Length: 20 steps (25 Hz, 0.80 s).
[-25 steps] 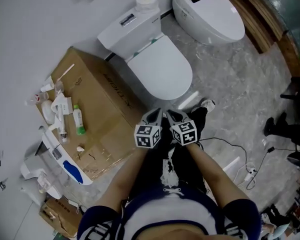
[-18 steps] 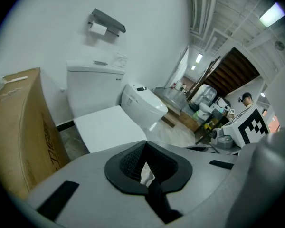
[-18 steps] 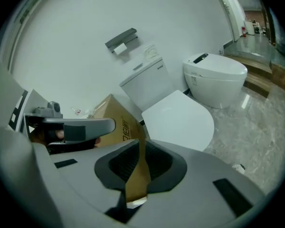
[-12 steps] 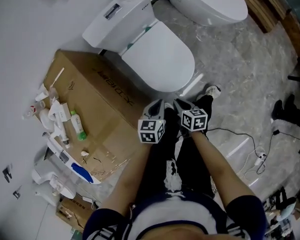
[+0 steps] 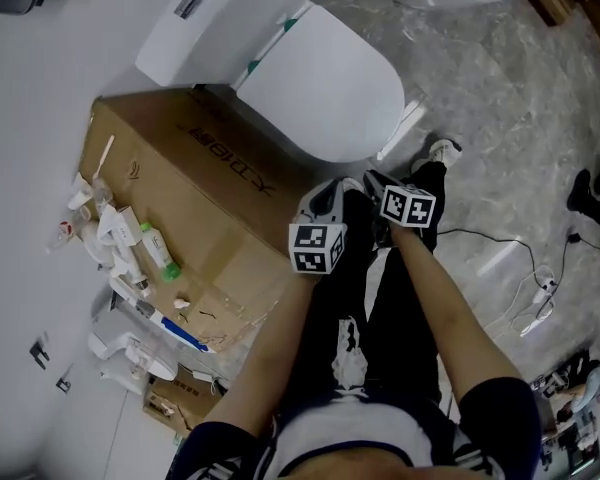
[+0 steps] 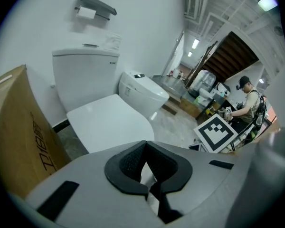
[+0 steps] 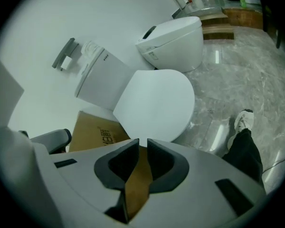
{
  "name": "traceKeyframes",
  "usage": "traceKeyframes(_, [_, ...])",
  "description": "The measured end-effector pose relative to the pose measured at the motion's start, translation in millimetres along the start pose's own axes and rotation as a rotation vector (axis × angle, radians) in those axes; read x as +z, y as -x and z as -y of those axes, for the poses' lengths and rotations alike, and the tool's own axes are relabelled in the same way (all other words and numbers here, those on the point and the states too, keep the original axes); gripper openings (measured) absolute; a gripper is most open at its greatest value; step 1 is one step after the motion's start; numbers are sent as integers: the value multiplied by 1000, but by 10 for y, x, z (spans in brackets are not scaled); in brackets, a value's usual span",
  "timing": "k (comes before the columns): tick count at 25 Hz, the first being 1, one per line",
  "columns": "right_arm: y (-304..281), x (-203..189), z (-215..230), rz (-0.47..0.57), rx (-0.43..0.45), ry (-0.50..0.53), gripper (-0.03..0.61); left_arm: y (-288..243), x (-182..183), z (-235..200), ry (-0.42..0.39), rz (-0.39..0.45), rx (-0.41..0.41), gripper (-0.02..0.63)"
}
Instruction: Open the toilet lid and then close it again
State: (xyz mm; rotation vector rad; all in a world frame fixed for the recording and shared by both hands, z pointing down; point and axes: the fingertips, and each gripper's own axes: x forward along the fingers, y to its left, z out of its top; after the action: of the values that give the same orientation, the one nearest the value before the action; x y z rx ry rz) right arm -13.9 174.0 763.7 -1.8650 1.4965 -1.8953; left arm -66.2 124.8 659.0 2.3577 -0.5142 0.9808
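The white toilet's lid (image 5: 320, 88) lies closed over the bowl, with the tank (image 5: 205, 13) behind it. Both grippers hover side by side just in front of the bowl's front edge, over the person's legs, touching nothing. My left gripper (image 5: 328, 190) is shut and empty; in its own view the left gripper (image 6: 145, 144) points at the lid (image 6: 109, 122). My right gripper (image 5: 372, 180) is also shut and empty. In the right gripper view, the right gripper (image 7: 143, 141) aims at the lid's (image 7: 154, 103) near rim.
A cardboard box (image 5: 180, 193) stands tight against the toilet's left side, with several toiletries (image 5: 130, 233) on top. A second toilet (image 7: 175, 37) sits to the right. The person's shoe (image 5: 442, 151) and cables (image 5: 520, 278) lie on the marble floor. A paper holder (image 6: 95, 6) hangs on the wall.
Both grippers have sunk lower toward the toilet's front edge. The right gripper has rolled, its marker cube now tilted. Both stayed shut.
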Motion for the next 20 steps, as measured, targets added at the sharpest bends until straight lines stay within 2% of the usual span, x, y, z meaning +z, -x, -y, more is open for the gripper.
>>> traceKeyframes(4, [-249,-125,307,-66,-41,-47,12,-103,-133,-40,-14,-49,6,5])
traceKeyframes(7, [-386,-133,486,-79,-57,-86,14,-173,-217,-55,-21,-81,10,5])
traceKeyframes(10, [-489,-129,636,-76,-57,-161,57,-256,-279,-42,-25,-104,7,5])
traceKeyframes(16, [-678,-176,821,-70,-26,-302,77,-421,-360,2,-49,-140,-3,6])
traceKeyframes(20, [-797,-228,888,-91,-20,-322,92,-509,-404,12,-60,-152,-9,5])
